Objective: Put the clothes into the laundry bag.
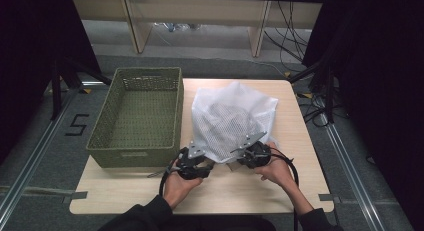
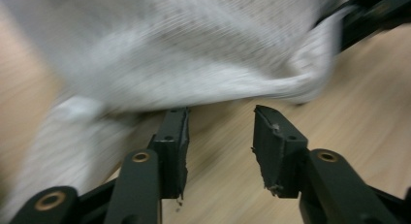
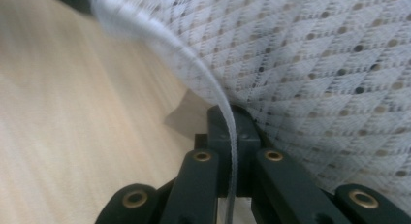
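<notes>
One green woven basket [image 1: 137,116] just left of the white mesh bag [image 1: 230,116].

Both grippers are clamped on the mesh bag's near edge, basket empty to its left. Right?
Not quite. The right gripper is clamped on the mesh bag, but the left gripper has its jaws apart with nothing between them, as the left gripper view shows. The basket is empty, left of the bag.

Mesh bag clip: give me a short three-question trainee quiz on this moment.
1. True or false: the right gripper is shut on the mesh bag edge.
2. The left gripper jaws are: A) open, nothing between them; B) clamped on the bag; C) holding the basket.
3. What stands left of the bag on the table?

Key: 1 true. 2 A. 3 the green basket.
</notes>
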A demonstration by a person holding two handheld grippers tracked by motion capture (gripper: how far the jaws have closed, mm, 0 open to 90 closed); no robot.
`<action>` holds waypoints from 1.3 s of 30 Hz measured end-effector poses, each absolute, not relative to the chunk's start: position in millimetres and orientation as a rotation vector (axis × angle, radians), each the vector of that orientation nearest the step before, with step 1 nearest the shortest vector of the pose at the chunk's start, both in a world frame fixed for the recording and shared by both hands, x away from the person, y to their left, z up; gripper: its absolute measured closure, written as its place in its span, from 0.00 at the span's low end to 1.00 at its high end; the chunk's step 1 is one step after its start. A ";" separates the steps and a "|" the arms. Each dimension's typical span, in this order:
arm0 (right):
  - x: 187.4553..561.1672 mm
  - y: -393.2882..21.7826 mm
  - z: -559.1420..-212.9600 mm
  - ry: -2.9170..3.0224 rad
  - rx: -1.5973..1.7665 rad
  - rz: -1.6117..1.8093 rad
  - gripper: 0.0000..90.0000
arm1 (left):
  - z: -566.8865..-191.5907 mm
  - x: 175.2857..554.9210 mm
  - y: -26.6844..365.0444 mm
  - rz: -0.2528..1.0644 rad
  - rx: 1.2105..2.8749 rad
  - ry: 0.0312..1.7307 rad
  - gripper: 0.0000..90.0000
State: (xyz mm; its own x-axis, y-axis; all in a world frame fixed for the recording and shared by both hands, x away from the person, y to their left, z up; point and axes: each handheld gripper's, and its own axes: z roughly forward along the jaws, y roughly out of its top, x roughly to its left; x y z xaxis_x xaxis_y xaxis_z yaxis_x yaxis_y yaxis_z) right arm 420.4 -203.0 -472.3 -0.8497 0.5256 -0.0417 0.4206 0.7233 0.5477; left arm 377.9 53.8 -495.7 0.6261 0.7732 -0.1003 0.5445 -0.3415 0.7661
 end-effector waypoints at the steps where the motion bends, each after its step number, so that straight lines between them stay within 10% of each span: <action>1: 420.8 -203.7 -472.2 2.741 0.773 0.803 1.00 | -496.3 378.5 59.6 0.360 2.061 1.043 0.62; 25: 431.8 -227.8 -468.1 2.706 0.842 0.800 1.00 | -511.4 410.9 36.2 0.434 2.159 1.033 0.66; 33: 432.0 -233.2 -464.0 2.714 0.832 0.797 1.00 | -512.5 410.4 32.3 0.470 2.154 1.034 0.99; 39: 423.0 -225.4 -457.8 2.736 0.752 0.836 1.00 | -510.5 392.2 19.9 0.360 2.187 0.964 1.00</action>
State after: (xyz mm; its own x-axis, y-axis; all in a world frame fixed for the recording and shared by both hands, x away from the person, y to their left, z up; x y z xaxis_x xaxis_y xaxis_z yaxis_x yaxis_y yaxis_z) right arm 423.0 -225.4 -457.8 -0.8550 0.5180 -0.0269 0.4145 0.7135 0.5649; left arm 392.2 19.9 -510.5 0.6828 0.7300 -0.0285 0.5322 -0.4703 0.7040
